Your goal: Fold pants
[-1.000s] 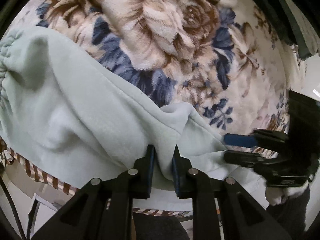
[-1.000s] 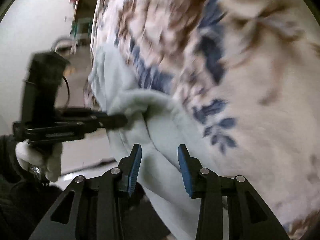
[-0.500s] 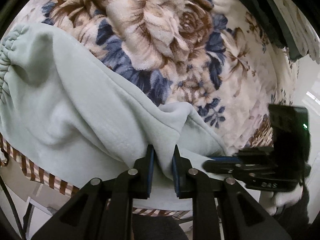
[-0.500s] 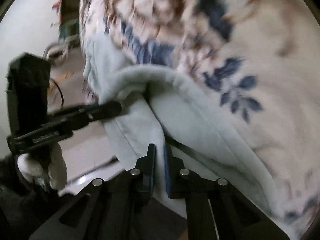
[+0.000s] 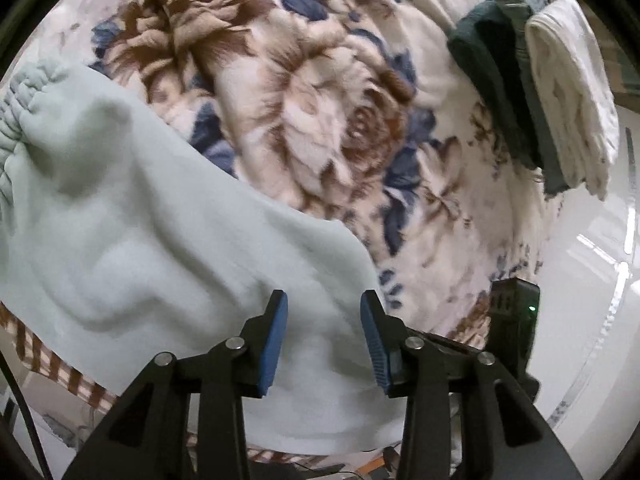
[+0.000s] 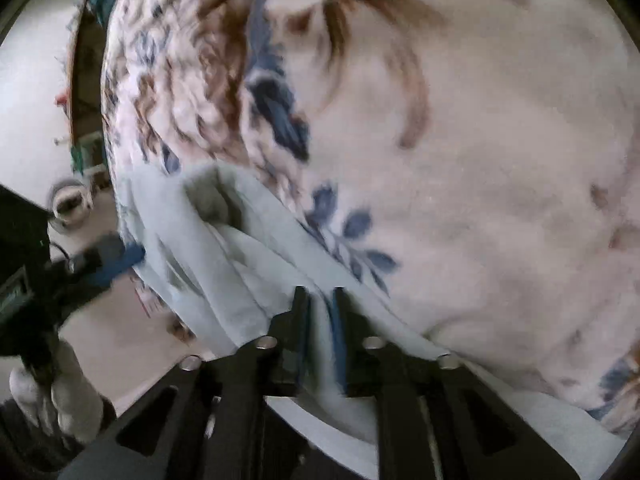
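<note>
Pale mint-green pants (image 5: 132, 240) lie on a floral blanket (image 5: 320, 128), with the gathered waistband at the far left. My left gripper (image 5: 325, 320) hovers over the pants near their right end. Its jaws are opening, the blue pads stand apart, and the fabric lies below them untouched. In the right wrist view my right gripper (image 6: 320, 312) pinches a fold at the edge of the pants (image 6: 224, 256). Its jaws are starting to open, but the narrow gap is still filled with cloth. The left gripper (image 6: 104, 258) shows blurred at the left, held by a gloved hand (image 6: 60, 392).
A stack of folded clothes (image 5: 520, 80), dark green with white on top, sits at the blanket's far right. A brown-and-white striped cloth (image 5: 36, 344) hangs below the pants at the lower left. The right gripper's black body (image 5: 514, 320) stands close beside my left fingers. A white floor (image 5: 592, 320) lies to the right.
My left gripper has let go of the pants fold, opened and drawn back. The right gripper closed on the pants edge half a second ago and has rolled and moved in closer.
</note>
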A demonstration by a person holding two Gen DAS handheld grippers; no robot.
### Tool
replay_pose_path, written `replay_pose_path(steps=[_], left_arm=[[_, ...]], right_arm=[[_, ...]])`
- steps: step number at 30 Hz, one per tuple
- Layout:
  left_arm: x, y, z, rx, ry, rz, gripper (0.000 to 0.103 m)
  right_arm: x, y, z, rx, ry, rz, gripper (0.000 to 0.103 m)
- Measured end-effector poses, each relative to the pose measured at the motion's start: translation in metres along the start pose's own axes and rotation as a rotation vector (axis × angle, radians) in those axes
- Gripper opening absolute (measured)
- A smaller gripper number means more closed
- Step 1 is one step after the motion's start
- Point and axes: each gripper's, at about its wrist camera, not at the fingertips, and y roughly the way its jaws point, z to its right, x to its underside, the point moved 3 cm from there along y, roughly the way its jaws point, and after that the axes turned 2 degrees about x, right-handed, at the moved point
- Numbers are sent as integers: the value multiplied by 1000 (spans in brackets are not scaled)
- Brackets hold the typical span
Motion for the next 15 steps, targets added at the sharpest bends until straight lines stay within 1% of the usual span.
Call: replay_pose_path(steps=[1,2,3,4,5,6,7,8,9,10,11,12,13,14,15], left_arm=[[-1,2,-3,-4,-5,-8,35],[-2,3,-7,-9,-11,-10,35],[-2,3,-10,-13,-11,-9,35],[-1,3,-12,-21,-6,-10,35],[-1,4,-14,-27,-6,-11,35],[1,4,-16,-26,-12,-11,35],[2,5,-17,-24,-16,-14,35],[3,6,-18,-26,-16,-18,35],[4,6,-19,-30,-16,-17,35],[5,6,-19,-36,-14,-13,35],[6,6,-21,-47,-7,-10,35],[6,7,-21,-52,-5,-10,35],[7,7,-22,-54,-5,-10,35],[7,7,-24,-55,-8,-11,35],[8,8,-26,-58,-11,-13,35]], right_arm=[[-2,-8,-1,-12,-12,20,29],[-4,-20,-1,-33,-23,47,43],[-10,-29,-3,-57,-27,75,58],[-15,-32,-4,-96,-29,83,61],[-20,-33,-5,-138,-24,75,61],[-27,-30,-6,-174,-26,48,61],[-33,-24,-9,-189,-40,25,61],[-40,-15,-13,-198,-58,-14,61],[-44,0,-17,-207,-76,-82,61],[-46,14,-18,-181,-86,-131,61],[-43,17,-20,-154,-111,-148,58],[-40,25,-28,-105,-168,-159,46],[-35,28,-35,-75,-209,-163,33],[-29,26,-38,-48,-226,-157,19],[-26,22,-42,-7,-231,-124,18]])
